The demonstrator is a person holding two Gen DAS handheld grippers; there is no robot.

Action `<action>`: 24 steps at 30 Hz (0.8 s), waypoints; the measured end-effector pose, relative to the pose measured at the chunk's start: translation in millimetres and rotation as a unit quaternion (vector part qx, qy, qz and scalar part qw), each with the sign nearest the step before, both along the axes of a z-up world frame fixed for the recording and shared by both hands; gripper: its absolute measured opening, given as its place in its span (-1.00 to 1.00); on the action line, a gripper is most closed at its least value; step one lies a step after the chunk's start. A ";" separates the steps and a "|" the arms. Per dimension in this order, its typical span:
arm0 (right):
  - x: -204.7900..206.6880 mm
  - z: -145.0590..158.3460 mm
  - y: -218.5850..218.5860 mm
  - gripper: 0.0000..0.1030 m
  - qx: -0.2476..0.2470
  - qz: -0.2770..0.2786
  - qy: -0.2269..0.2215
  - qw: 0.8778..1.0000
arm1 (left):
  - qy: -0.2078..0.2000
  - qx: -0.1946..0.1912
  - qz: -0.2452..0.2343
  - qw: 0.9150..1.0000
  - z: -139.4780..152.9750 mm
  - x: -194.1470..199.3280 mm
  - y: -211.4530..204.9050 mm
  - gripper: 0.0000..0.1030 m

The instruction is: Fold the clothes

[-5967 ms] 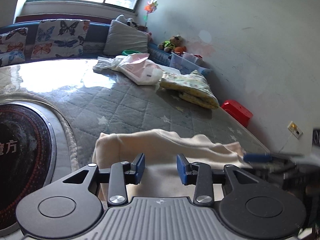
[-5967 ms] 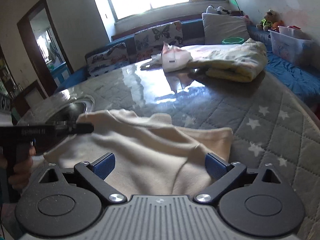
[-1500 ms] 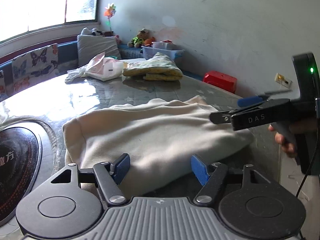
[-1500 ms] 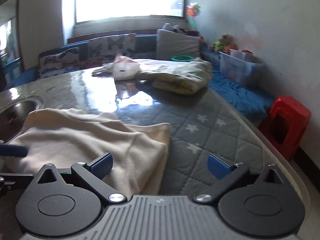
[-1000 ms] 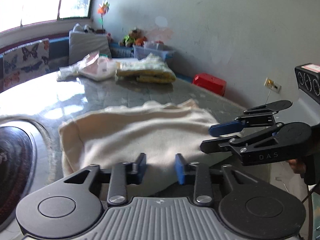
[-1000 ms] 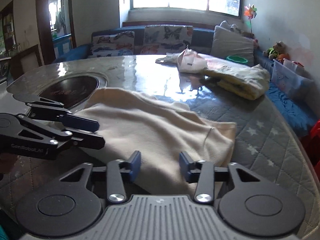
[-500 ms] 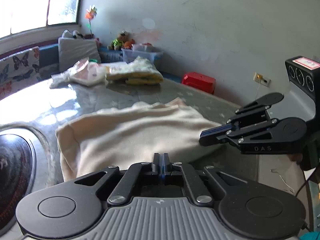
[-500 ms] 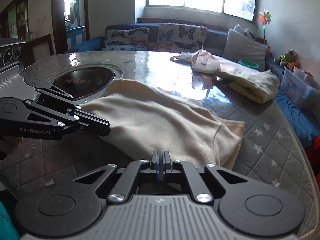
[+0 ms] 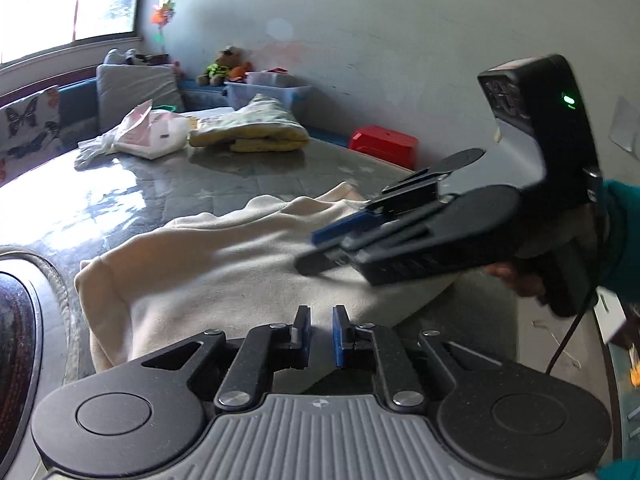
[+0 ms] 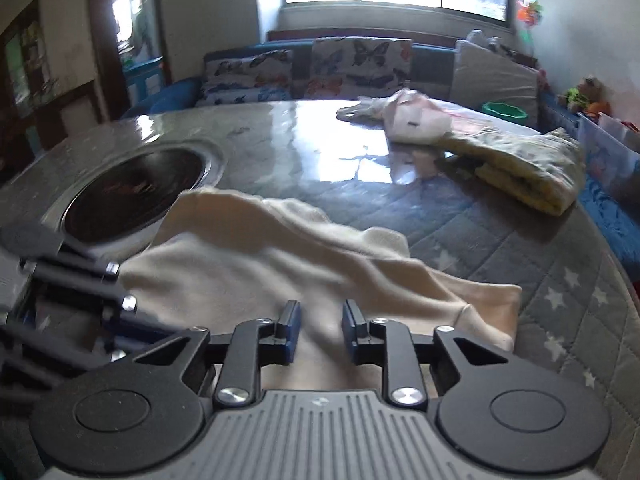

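Two grippers are hovering over one cream garment, which is lying partly folded on the near part of the quilted table cover, close to the table's edge and just beside the dark round inset. I am holding my left gripper low at the garment's near edge; its jaws have just been opening from a full close and are now standing narrowly apart with nothing between them. My right gripper is doing the same a little wider, its blue pads parted over the cloth near the sleeve end, gripping nothing.

I am judging that I am between folds: the garment is already doubled over into a long, rumpled band, and I am getting ready to take hold for the next fold. For that I am needing to widen both sets of jaws, lower them onto one edge of the band, and pinch the layers together at two points well apart so the cloth lifts evenly. I am also watching the right gripper in the left wrist view, since it is crossing close over the cloth and blurring.

Farther back, a yellow folded piece and a pink bundle are lying apart from my work.
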State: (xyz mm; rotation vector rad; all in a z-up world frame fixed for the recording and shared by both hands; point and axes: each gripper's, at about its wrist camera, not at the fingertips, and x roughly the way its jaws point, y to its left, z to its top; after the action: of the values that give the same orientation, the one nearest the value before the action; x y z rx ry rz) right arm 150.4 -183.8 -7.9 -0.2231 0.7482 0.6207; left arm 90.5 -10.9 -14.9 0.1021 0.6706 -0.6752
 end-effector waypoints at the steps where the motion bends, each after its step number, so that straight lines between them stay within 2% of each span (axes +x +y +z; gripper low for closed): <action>1: -9.9 1.5 0.0 -0.38 -0.011 0.013 -0.001 1.000 | -0.002 0.004 -0.002 1.000 -0.1 -1.9 0.9 -0.73; 4: -26.9 5.6 -0.5 -0.35 -0.024 0.039 0.005 0.999 | -0.005 0.001 -0.004 1.000 3.5 -4.0 2.1 -0.68; 6: -32.8 14.7 0.9 -0.35 -0.028 0.054 -0.005 0.998 | -0.011 -0.007 -0.006 1.000 7.3 -3.0 1.0 -0.63; 10: -0.8 30.7 1.6 -0.34 -0.002 0.037 -0.011 0.999 | -0.009 -0.015 0.002 1.000 5.7 10.2 -10.0 -0.54; 12: 29.6 29.3 7.3 -0.34 0.004 0.029 0.005 1.000 | 0.001 -0.020 0.005 1.000 1.4 18.2 -16.7 -0.43; 16: 68.0 13.1 20.1 -0.33 -0.012 0.026 0.047 0.998 | 0.004 -0.017 -0.021 1.000 -3.7 7.0 -24.8 -0.43; 18: 74.0 4.3 22.0 -0.32 -0.021 0.026 0.053 0.998 | 0.003 -0.018 -0.043 0.999 -2.3 -5.9 -22.9 -0.35; 21: 76.4 2.9 21.0 -0.31 -0.018 0.027 0.057 0.998 | 0.000 -0.015 -0.083 0.996 2.9 -21.8 -18.9 -0.34; 24: 76.0 3.7 20.4 -0.26 -0.018 0.033 0.060 0.997 | -0.025 -0.019 -0.076 0.997 12.1 -19.1 -16.5 -0.34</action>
State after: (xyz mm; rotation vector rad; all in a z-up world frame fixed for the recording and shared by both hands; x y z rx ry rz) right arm 226.4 -163.4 -4.3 -0.2462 0.8722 0.6872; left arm 71.4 -27.4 -2.8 0.1358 0.6054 -0.8294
